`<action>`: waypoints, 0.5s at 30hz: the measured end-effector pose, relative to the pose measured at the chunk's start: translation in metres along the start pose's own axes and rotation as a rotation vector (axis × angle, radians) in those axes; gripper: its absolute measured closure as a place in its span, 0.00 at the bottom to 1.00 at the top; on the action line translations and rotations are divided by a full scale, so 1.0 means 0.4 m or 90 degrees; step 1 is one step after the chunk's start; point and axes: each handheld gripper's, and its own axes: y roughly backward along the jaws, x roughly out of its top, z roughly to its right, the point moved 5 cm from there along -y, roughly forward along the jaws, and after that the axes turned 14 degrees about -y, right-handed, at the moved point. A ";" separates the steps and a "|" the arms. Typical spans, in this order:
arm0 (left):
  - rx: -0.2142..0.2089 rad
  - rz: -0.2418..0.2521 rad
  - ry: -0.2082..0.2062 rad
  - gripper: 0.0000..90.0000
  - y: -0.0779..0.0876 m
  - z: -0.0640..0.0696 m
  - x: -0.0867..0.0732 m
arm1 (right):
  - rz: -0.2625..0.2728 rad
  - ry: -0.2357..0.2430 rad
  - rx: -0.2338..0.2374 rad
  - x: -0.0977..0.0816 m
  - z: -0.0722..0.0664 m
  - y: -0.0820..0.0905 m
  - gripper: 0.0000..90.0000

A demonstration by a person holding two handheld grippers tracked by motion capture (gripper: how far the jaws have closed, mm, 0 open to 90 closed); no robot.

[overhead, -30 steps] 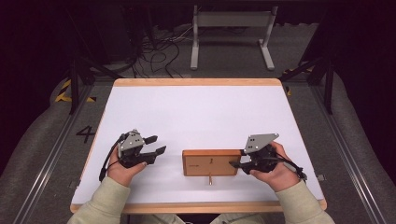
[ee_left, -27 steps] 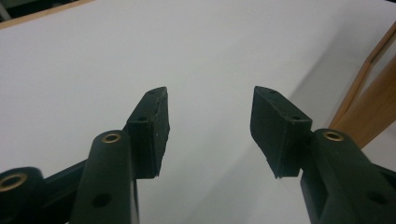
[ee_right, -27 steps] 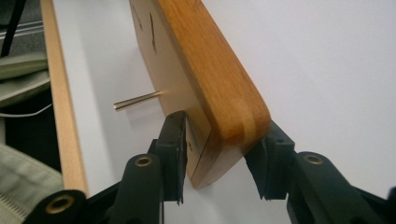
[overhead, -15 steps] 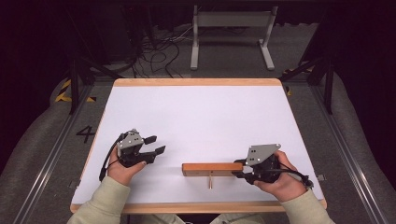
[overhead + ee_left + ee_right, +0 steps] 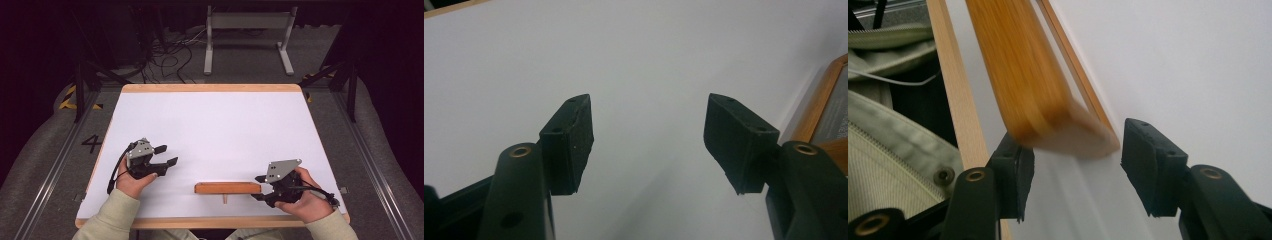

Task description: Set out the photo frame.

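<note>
A wooden picture frame [image 5: 227,188] stands on its long edge near the table's front, a small peg [image 5: 224,199] sticking out toward me. My right gripper [image 5: 258,188] sits at its right end. In the right gripper view the blurred frame [image 5: 1023,75] lies between the jaws of that gripper [image 5: 1075,165], which have just been opening; the right pad [image 5: 1148,160] stands clear of the wood. My left gripper [image 5: 170,155] rests open over bare table at the left, its jaws also just widening, with nothing between them [image 5: 649,135]. The frame's corner [image 5: 824,100] shows at that view's right edge.
The white table [image 5: 210,125] has a wooden rim, close behind the frame at the front. Beyond the far edge are a metal stand [image 5: 247,30] and floor cables [image 5: 165,55]. A pale jacket [image 5: 893,150] lies beside the front rim.
The frame lay flat a second ago and now stands on its edge. My right gripper moved toward the front edge and its jaws spread. The left hand stayed put, jaws a little wider.
</note>
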 end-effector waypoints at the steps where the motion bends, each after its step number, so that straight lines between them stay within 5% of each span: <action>1: -0.001 0.000 0.003 0.41 0.000 0.001 0.000 | -0.008 -0.009 0.001 -0.008 0.003 -0.003 0.53; 7: -0.002 -0.003 0.001 0.41 -0.002 0.002 0.001 | -0.073 -0.027 0.022 -0.049 0.004 -0.025 0.86; 15: -0.001 -0.003 0.000 0.41 -0.003 0.002 0.001 | -0.071 -0.043 0.044 -0.061 0.013 -0.076 1.00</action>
